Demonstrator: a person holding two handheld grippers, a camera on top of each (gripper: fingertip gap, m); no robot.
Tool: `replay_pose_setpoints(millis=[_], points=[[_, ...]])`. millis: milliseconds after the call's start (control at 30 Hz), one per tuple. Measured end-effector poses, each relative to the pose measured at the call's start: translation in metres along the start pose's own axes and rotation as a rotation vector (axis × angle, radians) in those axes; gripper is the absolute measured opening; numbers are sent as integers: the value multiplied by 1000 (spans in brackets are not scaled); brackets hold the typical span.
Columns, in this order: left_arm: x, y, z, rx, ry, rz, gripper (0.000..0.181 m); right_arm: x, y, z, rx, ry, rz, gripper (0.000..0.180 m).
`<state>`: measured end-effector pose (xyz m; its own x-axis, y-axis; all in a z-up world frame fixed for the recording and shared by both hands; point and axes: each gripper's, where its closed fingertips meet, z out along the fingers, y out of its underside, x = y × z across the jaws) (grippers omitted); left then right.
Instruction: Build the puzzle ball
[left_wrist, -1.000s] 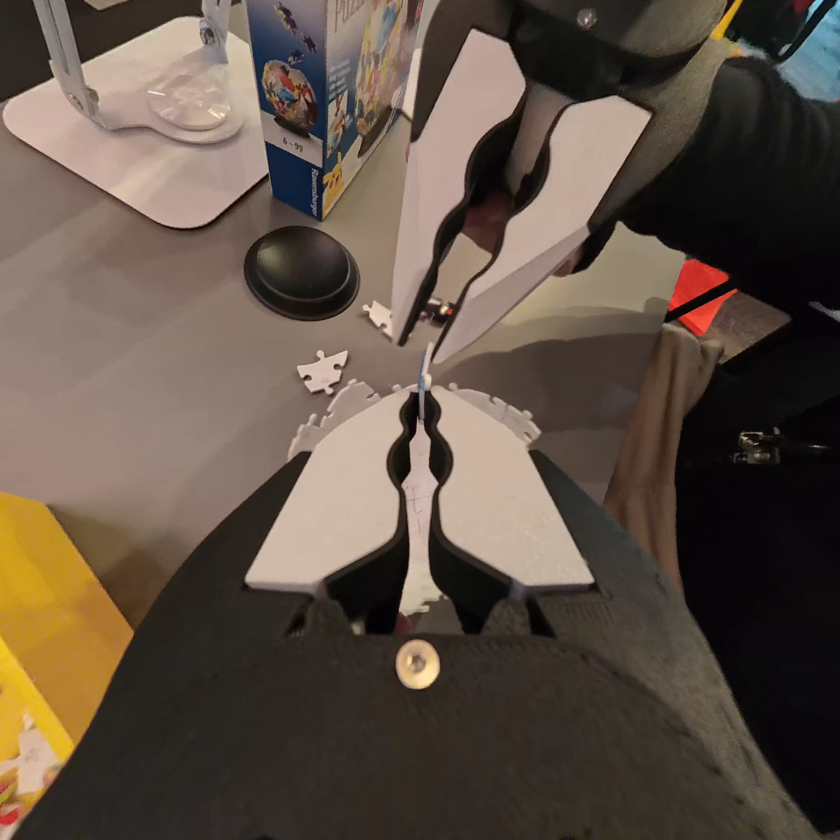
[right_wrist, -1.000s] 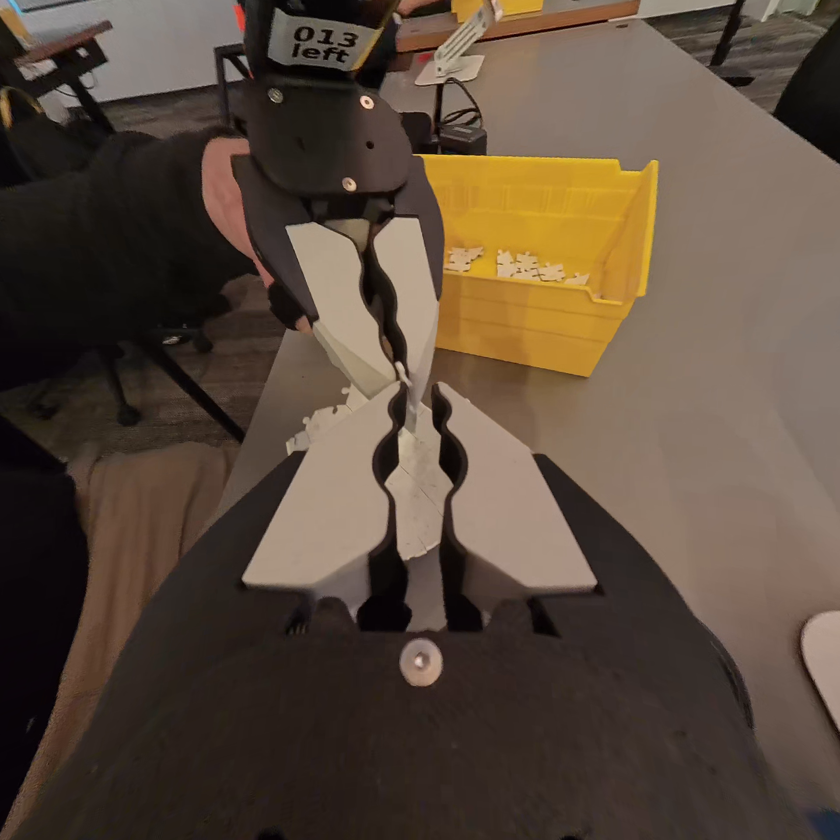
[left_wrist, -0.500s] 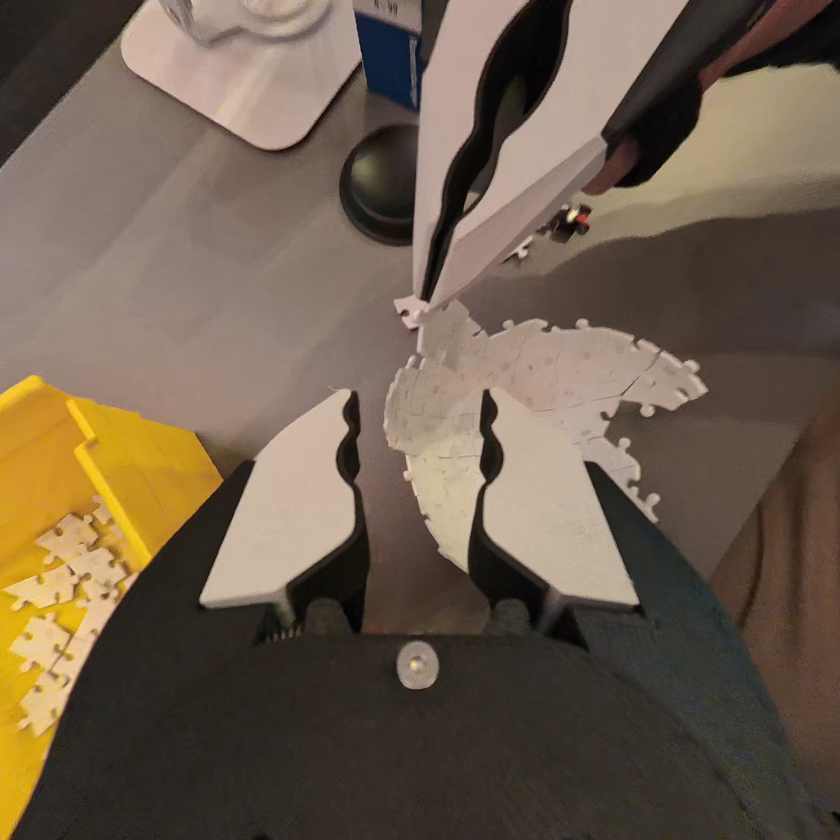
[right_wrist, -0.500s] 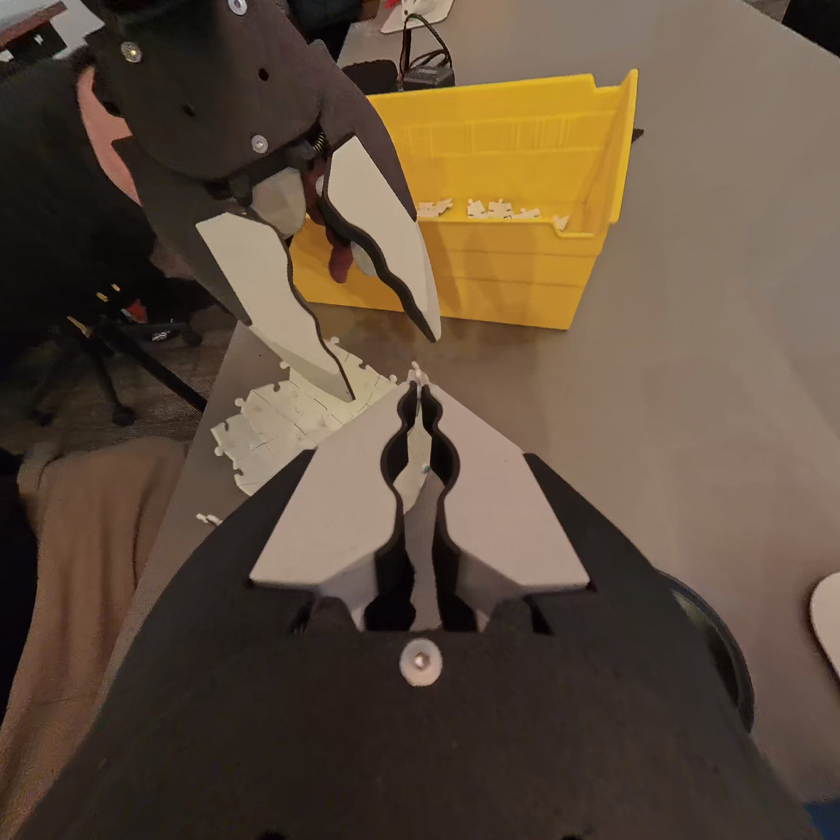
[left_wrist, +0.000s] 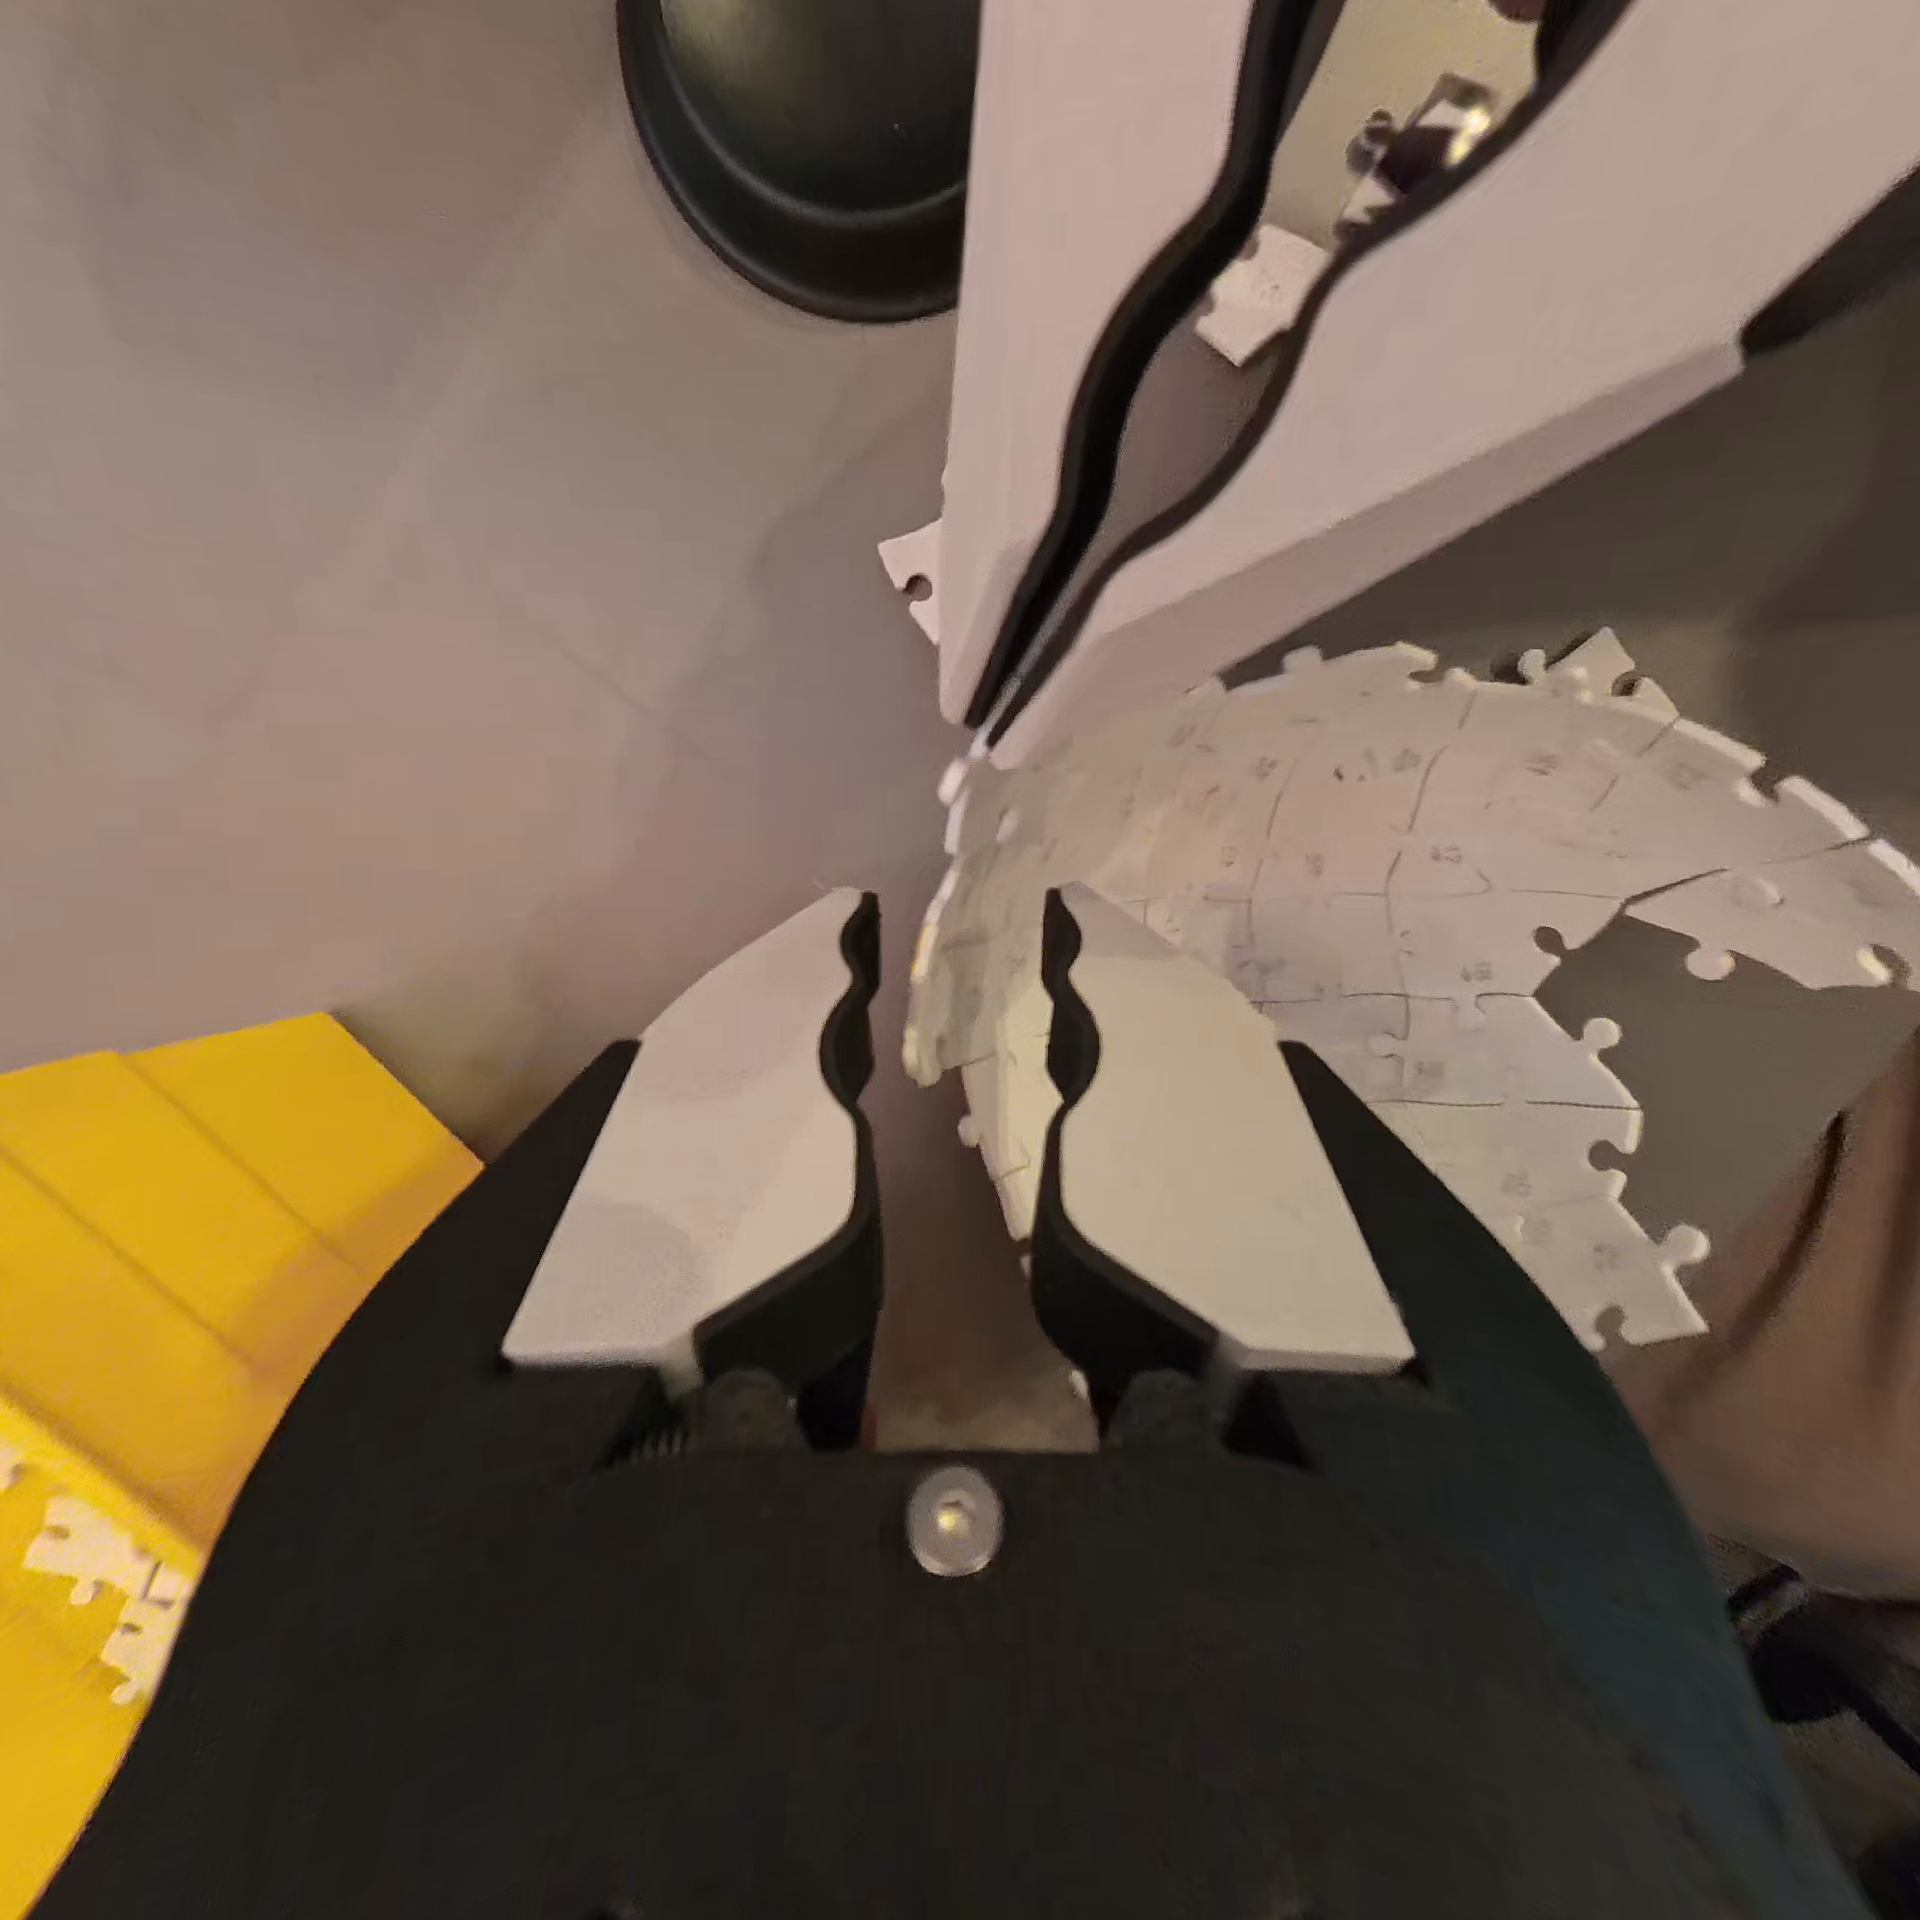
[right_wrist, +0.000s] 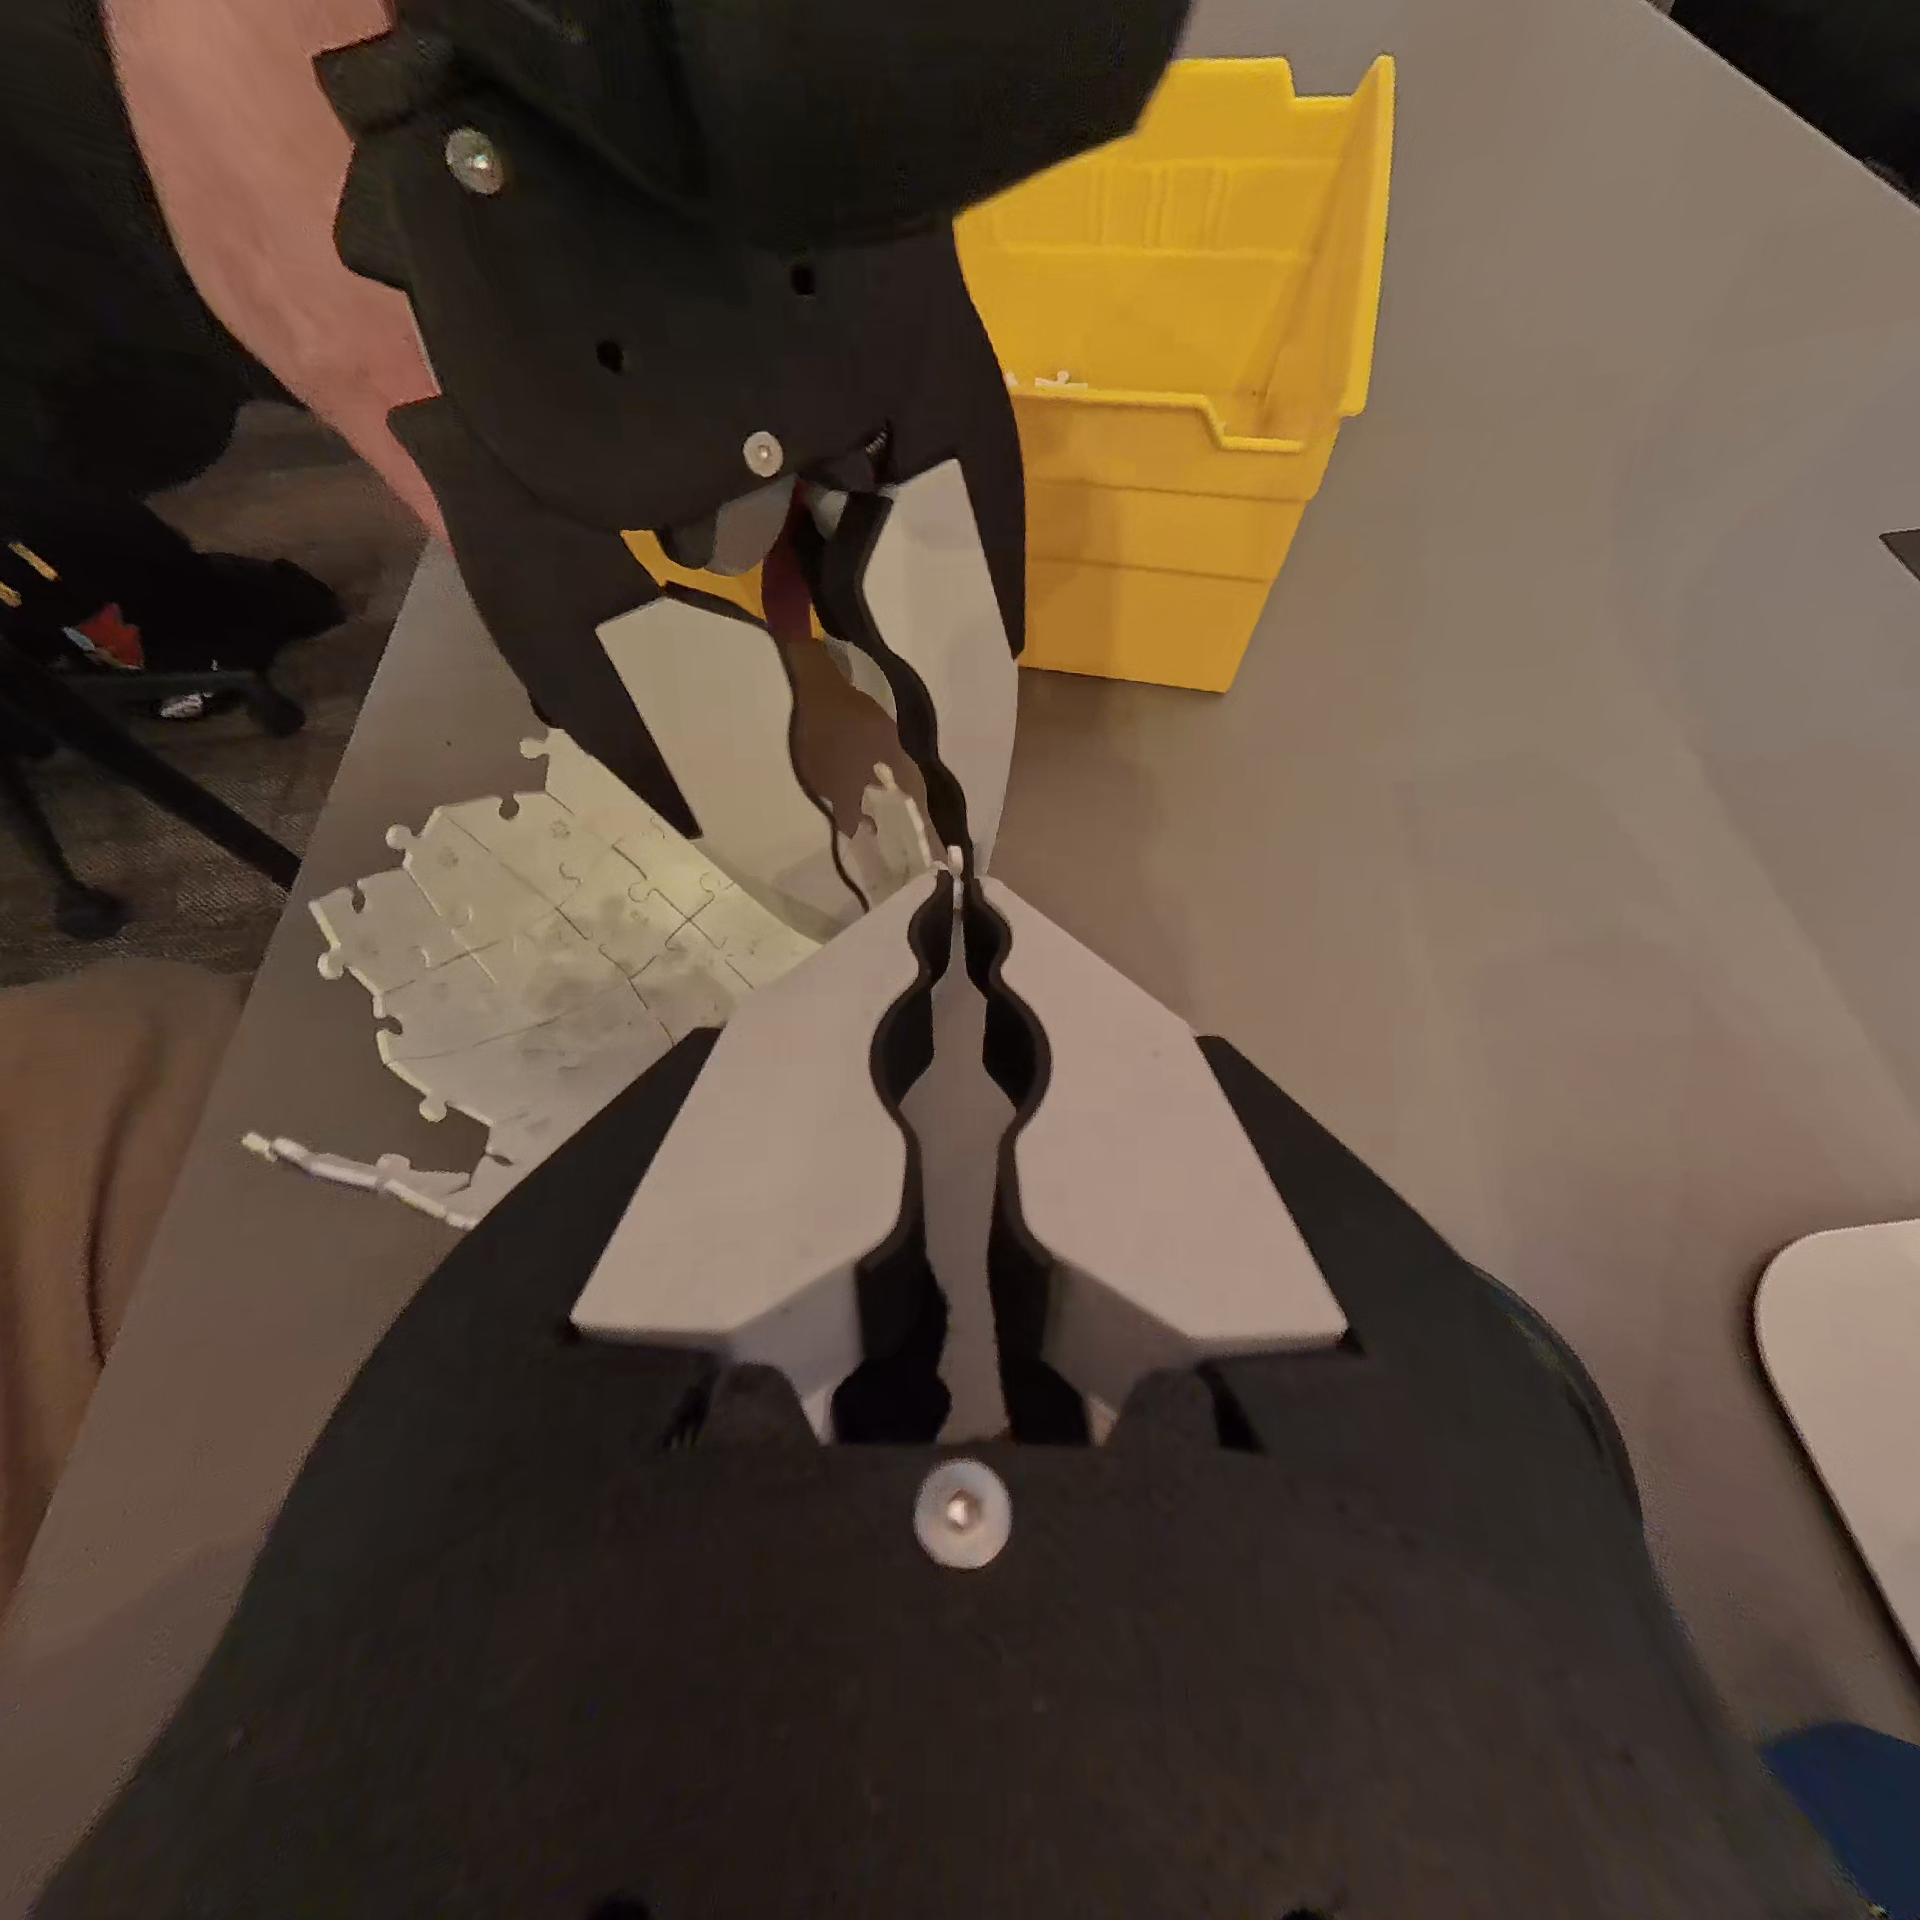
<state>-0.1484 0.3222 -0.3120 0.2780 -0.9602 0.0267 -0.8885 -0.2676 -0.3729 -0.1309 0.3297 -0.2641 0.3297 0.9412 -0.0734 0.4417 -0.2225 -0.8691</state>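
Left wrist view is showing the left gripper (left_wrist: 961, 914) hovering with its two fingers spread apart and nothing between them, poised over the near edge of the puzzle shell (left_wrist: 1382, 914). That shell, one curved sheet of joined white pieces lying blank side up, is resting on the grey table (left_wrist: 364, 623) close to its edge. The right gripper (left_wrist: 982, 727) is reaching in from above, its two fingers pinched together on a thin white rim of the shell at its top corner. One black round stand (left_wrist: 800, 156) is sitting beyond, partly hidden behind the right gripper. Two loose pieces are lying near it: one (left_wrist: 909, 571) just beside the right gripper's finger, another (left_wrist: 1252, 296) showing through the gap between its fingers. One yellow bin (left_wrist: 208, 1195) is standing at the left, with several white pieces (left_wrist: 94, 1579) lying in it; blur is preventing an exact count.

Right wrist view is confirming the right gripper (right_wrist: 956, 888) clamping that edge, and the left gripper (right_wrist: 914, 842) gaping just beyond it.
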Motion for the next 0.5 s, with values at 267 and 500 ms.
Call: replay_pose_setpoints(millis=[267, 500], points=[[2, -5, 11, 3, 85, -18, 13, 3, 3, 0, -37, 52, -74, 0], [3, -5, 14, 2, 144, -36, 15, 6, 8, 1, -61, 79, -103, 0]])
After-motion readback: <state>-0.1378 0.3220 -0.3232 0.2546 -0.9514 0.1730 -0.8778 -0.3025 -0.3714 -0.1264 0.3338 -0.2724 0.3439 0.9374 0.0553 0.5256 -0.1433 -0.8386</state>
